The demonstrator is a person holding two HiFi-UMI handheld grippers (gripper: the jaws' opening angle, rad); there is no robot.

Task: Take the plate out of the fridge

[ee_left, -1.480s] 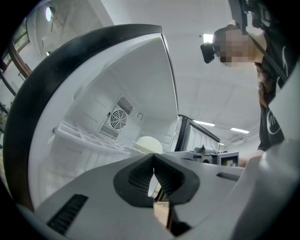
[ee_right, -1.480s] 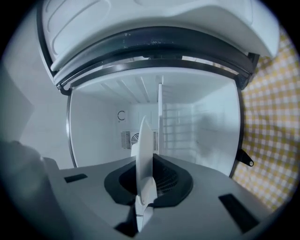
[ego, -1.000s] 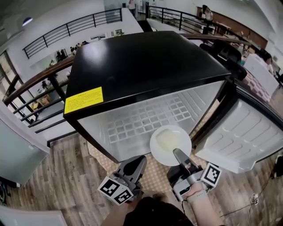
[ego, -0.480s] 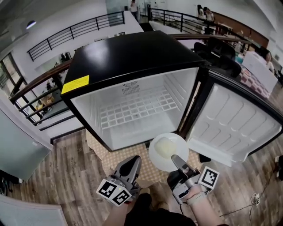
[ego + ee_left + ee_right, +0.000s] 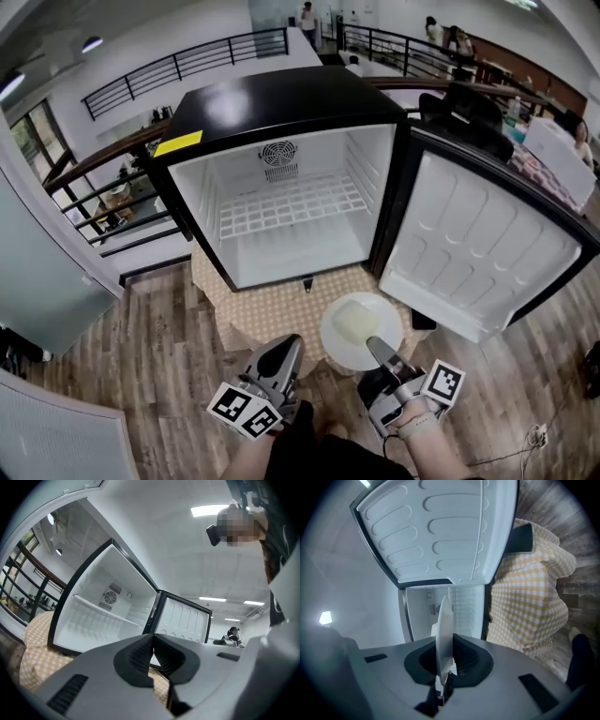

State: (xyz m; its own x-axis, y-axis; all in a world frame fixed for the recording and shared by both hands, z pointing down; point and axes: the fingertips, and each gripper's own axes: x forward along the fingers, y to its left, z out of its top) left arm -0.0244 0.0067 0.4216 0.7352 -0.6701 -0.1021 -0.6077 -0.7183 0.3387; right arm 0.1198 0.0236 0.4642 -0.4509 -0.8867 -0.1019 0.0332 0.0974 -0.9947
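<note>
Gripping the round white plate point(image 5: 352, 321) in my right gripper point(image 5: 372, 345), clear of the open black fridge point(image 5: 272, 98). Removal looks done. My left gripper point(image 5: 289, 345) is closed on nothing.

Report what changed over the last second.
The plate, clamped edge-on in the right tongs, drew back from the fridge opening toward the person and now hangs over the checked cloth. Unchanged: the grip, the left tongs shut and empty, the door open.
</note>
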